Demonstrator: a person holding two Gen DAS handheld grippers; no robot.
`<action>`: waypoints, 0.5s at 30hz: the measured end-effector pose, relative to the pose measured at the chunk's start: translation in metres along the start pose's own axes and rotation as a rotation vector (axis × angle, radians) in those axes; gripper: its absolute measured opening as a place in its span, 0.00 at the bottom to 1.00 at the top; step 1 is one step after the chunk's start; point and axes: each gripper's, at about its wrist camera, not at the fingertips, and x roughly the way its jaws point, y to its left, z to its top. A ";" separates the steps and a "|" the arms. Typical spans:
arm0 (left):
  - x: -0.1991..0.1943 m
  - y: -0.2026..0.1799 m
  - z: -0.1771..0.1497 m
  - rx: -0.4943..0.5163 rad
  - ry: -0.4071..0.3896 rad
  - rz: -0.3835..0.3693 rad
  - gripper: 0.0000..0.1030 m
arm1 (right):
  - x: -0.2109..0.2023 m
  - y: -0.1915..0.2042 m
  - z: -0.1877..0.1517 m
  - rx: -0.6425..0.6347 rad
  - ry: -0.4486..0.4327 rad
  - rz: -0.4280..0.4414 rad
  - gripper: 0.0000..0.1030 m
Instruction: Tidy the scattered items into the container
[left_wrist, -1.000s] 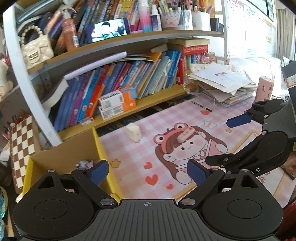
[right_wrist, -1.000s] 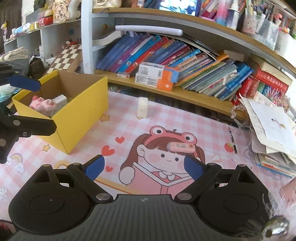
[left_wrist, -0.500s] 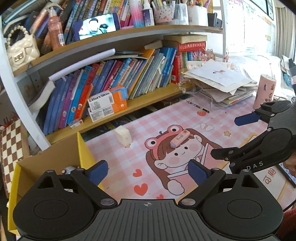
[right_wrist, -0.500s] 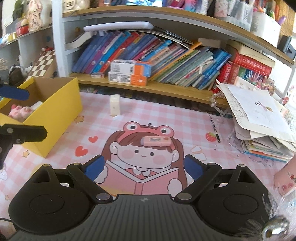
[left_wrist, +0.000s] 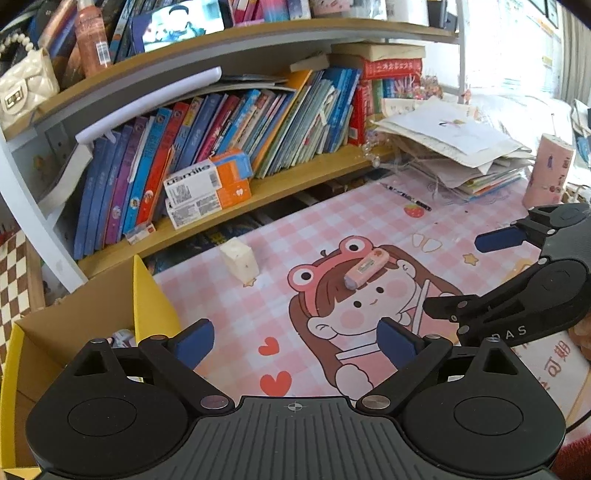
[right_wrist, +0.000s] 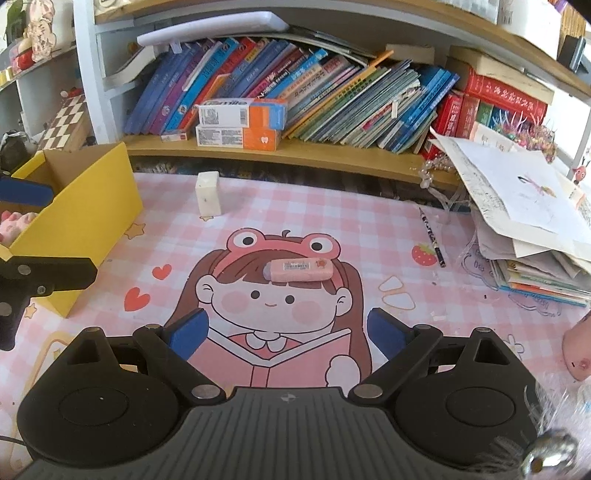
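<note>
Yellow cardboard marks the container, an open box at about nine o'clock on the tabletop in the right wrist view, and it already holds a pink plush-looking item plus something pale I cannot identify. By my reading the job is partly done: two loose things are left on the pink checked mat. A pink eraser in its barcoded sleeve lies flat on the cartoon girl's forehead, straight ahead at twelve o'clock of the right tool, well short of its blue pads. A white block eraser stands upright near the shelf edge at about eleven o'clock, between box and pink eraser. The right tool is spread wide and empty; the left tool is likewise wide, holding nothing, beside the box. A pencil lies at one o'clock by the paper stack; whether it counts is unclear.
</note>
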 end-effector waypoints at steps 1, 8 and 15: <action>0.003 0.000 0.000 -0.005 0.005 0.003 0.94 | 0.003 -0.001 0.000 0.000 0.003 0.002 0.90; 0.024 -0.005 0.002 -0.004 0.014 0.037 0.94 | 0.019 -0.007 0.001 0.016 0.022 0.011 0.90; 0.043 -0.003 0.003 -0.010 0.060 0.039 0.94 | 0.035 -0.013 0.000 0.033 0.049 0.018 0.90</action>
